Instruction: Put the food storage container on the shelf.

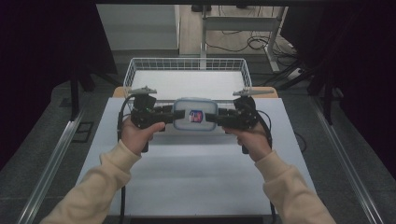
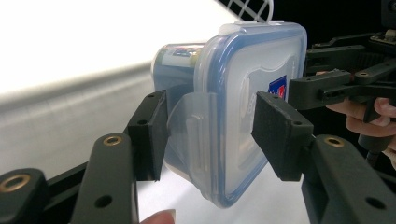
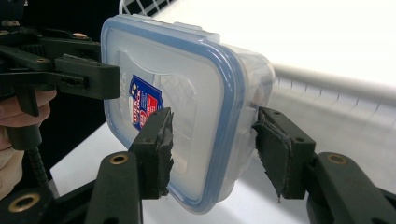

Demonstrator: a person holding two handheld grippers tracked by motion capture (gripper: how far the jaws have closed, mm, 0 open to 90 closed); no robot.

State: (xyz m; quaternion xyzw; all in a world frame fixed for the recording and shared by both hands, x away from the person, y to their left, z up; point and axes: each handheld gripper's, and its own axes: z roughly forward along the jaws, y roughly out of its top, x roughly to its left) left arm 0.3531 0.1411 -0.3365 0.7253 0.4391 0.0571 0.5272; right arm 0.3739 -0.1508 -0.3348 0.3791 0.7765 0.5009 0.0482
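Both tongs — left tongs [image 1: 169, 116] and right tongs [image 1: 211, 119] — clamp the lidded container's [image 1: 195, 115] ends, carrying it above the table [image 1: 196, 177]; next, probably forward into the wire basket [image 1: 187, 65] — level, grips firm.

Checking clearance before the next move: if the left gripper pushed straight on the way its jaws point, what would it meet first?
The clear plastic box with the blue-rimmed lid, already clamped between the left gripper's jaws. Directly beyond it, the right gripper holds the opposite end.
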